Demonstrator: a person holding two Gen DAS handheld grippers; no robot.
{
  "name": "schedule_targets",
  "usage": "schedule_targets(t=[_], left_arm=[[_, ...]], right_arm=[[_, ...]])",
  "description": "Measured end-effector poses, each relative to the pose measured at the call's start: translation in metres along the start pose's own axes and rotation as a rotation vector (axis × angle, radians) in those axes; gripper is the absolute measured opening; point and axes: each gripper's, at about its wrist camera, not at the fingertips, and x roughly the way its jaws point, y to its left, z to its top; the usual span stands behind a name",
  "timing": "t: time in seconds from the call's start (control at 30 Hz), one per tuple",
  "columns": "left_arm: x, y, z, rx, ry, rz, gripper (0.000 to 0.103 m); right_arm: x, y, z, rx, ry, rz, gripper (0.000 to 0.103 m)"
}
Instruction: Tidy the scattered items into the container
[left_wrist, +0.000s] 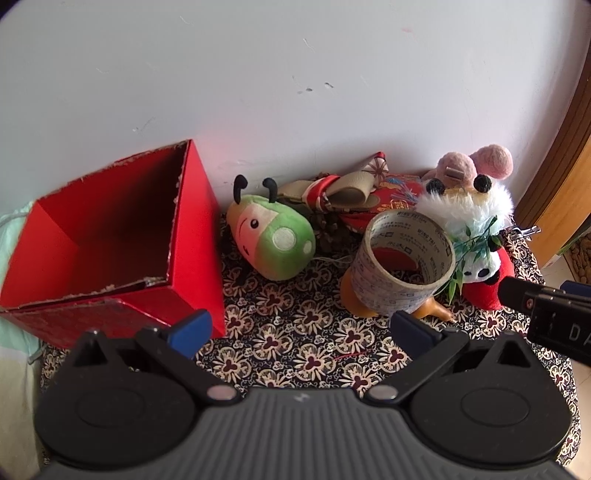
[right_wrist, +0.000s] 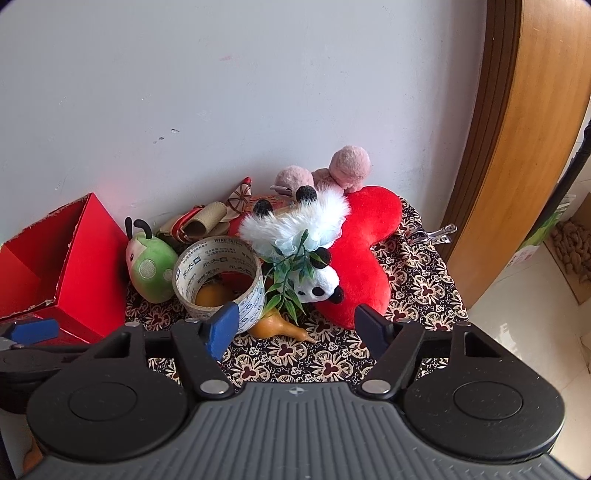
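An open red box (left_wrist: 110, 236) (right_wrist: 55, 262) stands at the left of the patterned cloth, with nothing visible inside. Right of it lie a green bug plush (left_wrist: 273, 240) (right_wrist: 149, 267), a roll of tape (left_wrist: 402, 258) (right_wrist: 218, 275) resting on an orange gourd (right_wrist: 277, 326), and a panda plush (right_wrist: 295, 240) (left_wrist: 469, 218) on a red heart cushion (right_wrist: 365, 251). A pink felt toy (right_wrist: 332, 170) and a red patterned fabric bundle (left_wrist: 369, 192) sit against the wall. My left gripper (left_wrist: 299, 325) is open in front of the box and tape. My right gripper (right_wrist: 295, 325) is open just before the tape and panda.
A white wall backs the pile. A wooden door frame (right_wrist: 517, 147) stands to the right, with a metal clip (right_wrist: 432, 234) at the cloth's right edge. Bare patterned cloth (left_wrist: 295, 339) lies between the grippers and the toys. A pale fabric (left_wrist: 11, 236) hangs left of the box.
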Motion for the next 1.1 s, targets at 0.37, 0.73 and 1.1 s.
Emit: schedule_targets(t=[0.37,0.73,1.1], left_arm=[[-0.005,0.041,0.005,-0.049,-0.016,0.127,0.103],[-0.024,0.129,0.025,-0.18,-0.009,0.323,0.103],[-0.02,0.155,0.045,-0.115,-0.055,0.224,0.103]], right_arm=[[0.006,0.032,0.025,-0.055,-0.007,0.083,0.073],[0.01,0.128,0.045,-0.204,-0.005,0.162,0.078],[0.009,0.159,0.046,-0.162,-0.027,0.1,0.082]])
